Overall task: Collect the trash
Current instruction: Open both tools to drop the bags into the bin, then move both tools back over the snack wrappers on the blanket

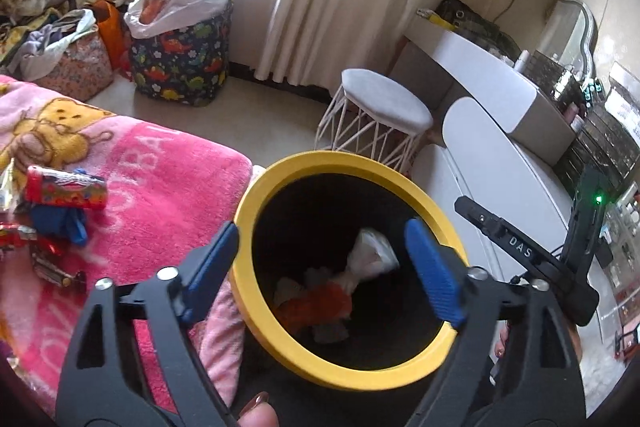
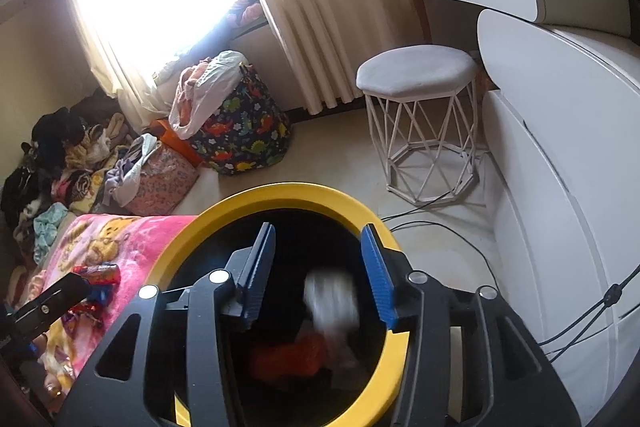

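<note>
A black bin with a yellow rim (image 1: 256, 203) stands beside the bed; it also shows in the right wrist view (image 2: 188, 235). Inside lie an orange wrapper (image 1: 320, 305) and a crumpled white piece (image 1: 370, 255). My left gripper (image 1: 320, 271) is open and empty above the bin's mouth. My right gripper (image 2: 320, 275) is open over the bin; a blurred white piece (image 2: 332, 301) is below its fingers, apart from them. On the pink blanket (image 1: 160, 187) lie a red wrapper (image 1: 66, 187), a blue piece (image 1: 64, 223) and more shiny wrappers (image 1: 40, 255).
A white wire-frame stool (image 2: 420, 107) stands on the floor beyond the bin. A white dresser (image 2: 560, 147) is at the right, with cables (image 2: 440, 227) on the floor. A dinosaur-print hamper (image 2: 240, 131) and clothes piles (image 2: 60, 163) sit by the curtained window.
</note>
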`<state>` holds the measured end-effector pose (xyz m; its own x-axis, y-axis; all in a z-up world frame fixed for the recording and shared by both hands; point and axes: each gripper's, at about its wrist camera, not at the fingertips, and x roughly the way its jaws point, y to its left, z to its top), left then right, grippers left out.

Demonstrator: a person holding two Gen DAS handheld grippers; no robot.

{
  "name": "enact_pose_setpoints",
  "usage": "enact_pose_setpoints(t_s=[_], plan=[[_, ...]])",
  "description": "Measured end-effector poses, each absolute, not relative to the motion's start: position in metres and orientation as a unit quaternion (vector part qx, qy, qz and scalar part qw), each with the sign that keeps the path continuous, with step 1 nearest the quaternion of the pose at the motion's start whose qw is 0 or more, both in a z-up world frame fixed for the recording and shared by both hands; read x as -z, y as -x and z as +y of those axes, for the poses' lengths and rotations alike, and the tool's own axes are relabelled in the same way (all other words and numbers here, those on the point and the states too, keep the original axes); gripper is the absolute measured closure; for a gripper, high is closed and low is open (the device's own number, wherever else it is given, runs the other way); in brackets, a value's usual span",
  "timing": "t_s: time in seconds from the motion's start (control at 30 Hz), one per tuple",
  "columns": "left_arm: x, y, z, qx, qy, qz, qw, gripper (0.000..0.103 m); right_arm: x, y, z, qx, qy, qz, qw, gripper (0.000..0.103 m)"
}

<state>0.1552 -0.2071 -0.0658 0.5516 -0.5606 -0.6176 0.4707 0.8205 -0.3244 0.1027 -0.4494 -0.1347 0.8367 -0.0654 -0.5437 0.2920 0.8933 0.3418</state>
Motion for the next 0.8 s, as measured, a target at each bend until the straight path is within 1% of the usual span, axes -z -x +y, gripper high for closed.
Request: enact_pose_setpoints(t_s=[0.1, 0.13, 0.3, 0.6, 0.8], plan=[[0.062, -0.154, -0.202, 0.284, 0.06, 0.363, 0.885, 0.012, 0.13, -0.101, -0.444, 0.083, -0.212, 0.263, 0.938, 0.048], [0.06, -0.153, -0.2, 0.282, 0.06, 0.359, 0.888, 0.011, 0.128, -0.101, -0.441, 0.078, -0.212, 0.262, 0.938, 0.047], [0.052, -0.151, -0.191, 0.266, 0.059, 0.344, 0.898, 0.011, 0.121, -0.103, -0.428, 0.052, -0.21, 0.259, 0.941, 0.042], [0.038, -0.149, -0.168, 0.236, 0.057, 0.316, 0.917, 0.011, 0.108, -0.107, -0.402, 0.002, -0.192, 0.252, 0.948, 0.036], [0.032, -0.15, -0.148, 0.218, 0.067, 0.306, 0.924, 0.011, 0.1, -0.113, -0.383, -0.029, -0.176, 0.254, 0.951, 0.035]])
